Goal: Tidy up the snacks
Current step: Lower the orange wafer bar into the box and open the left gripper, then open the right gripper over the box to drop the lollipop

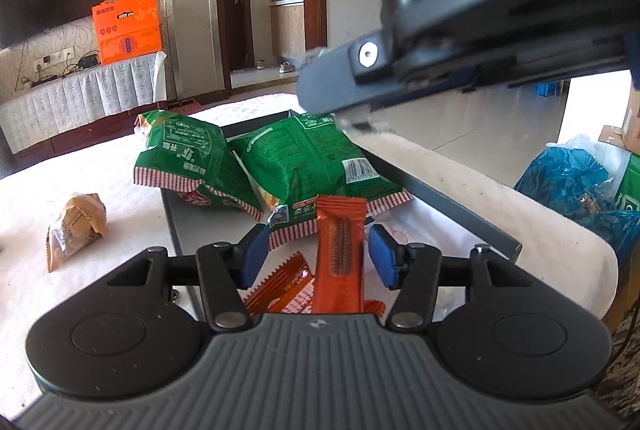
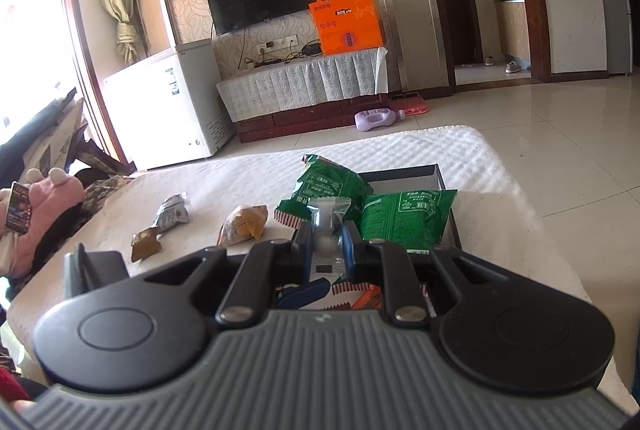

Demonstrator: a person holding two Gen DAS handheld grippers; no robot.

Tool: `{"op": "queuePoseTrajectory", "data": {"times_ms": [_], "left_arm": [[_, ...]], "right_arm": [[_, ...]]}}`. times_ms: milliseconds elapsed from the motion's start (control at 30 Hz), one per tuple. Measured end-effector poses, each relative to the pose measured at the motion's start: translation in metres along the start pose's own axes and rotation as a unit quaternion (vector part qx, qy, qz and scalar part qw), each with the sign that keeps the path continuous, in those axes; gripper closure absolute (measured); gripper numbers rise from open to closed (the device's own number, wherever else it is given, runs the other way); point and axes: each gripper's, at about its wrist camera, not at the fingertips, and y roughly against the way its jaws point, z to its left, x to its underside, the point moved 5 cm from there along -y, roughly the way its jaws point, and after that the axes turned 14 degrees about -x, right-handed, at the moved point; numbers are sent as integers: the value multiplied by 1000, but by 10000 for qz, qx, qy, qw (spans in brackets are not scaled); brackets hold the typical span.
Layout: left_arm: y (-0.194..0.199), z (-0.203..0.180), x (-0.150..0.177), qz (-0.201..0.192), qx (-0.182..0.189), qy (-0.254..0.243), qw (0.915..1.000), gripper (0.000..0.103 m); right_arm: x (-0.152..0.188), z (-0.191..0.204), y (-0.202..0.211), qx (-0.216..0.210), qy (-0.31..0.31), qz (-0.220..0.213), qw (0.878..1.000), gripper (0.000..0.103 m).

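Landmark: we take the shallow dark grey box (image 1: 460,204) as our landmark; it lies on the white textured cloth (image 2: 420,150).
Left gripper (image 1: 318,256): we see its blue fingers (image 1: 256,254) spread wide over the near part of the box. An orange foil snack bar (image 1: 340,254) stands upright in the gap, touching neither finger, so the gripper holds nothing.
Right gripper (image 2: 326,244): its fingers are pressed together on a clear plastic snack packet (image 2: 326,226), just above the near edge of the box.
Inside the box: two green crisp bags (image 1: 304,162) lie side by side at the far end; a second orange wrapper (image 1: 280,282) lies flat at the near end.
Left of the box: a yellow-brown wrapped pastry (image 2: 244,224) is near it on the cloth; a silver packet (image 2: 172,214) and a small brown packet (image 2: 146,244) lie further left.
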Motion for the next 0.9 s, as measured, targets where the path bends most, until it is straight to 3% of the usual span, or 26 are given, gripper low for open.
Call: {"op": "queuePoseTrajectory", "data": {"times_ms": [367, 900], "left_arm": [[20, 2, 0, -159, 66, -154, 9997, 32], [27, 0, 14, -73, 65, -412, 9991, 23]], "right_arm": [[5, -4, -8, 53, -29, 184, 9998, 84], [14, -11, -34, 157, -20, 601, 9981, 84]]}}
